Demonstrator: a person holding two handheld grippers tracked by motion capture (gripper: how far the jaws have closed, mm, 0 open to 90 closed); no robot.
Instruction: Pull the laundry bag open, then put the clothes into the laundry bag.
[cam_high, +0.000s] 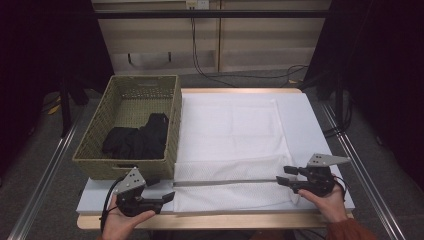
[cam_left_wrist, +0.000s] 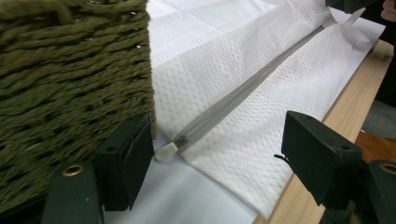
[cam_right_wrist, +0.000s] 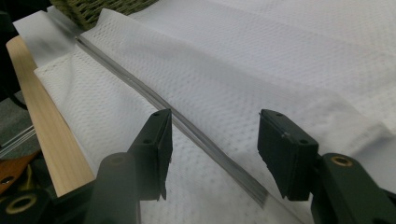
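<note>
Grippers apart at both ends of a white garment's zip

Wicker basket (cam_high: 127, 125) sits at the table's left, with dark clothing (cam_high: 137, 140) inside. Just beside it, a white mesh garment (cam_high: 235, 135) lies spread flat on the white table cover (cam_high: 300, 107). Its grey zip (cam_high: 225, 182) runs across the near part. At the zip's left end, close to the basket, the left gripper (cam_high: 167, 196) has its jaws standing apart, nothing pressed between them. At the zip's right end, the right gripper (cam_high: 285, 176) likewise has its jaws apart, straddling the zip line without clamping it.
</note>
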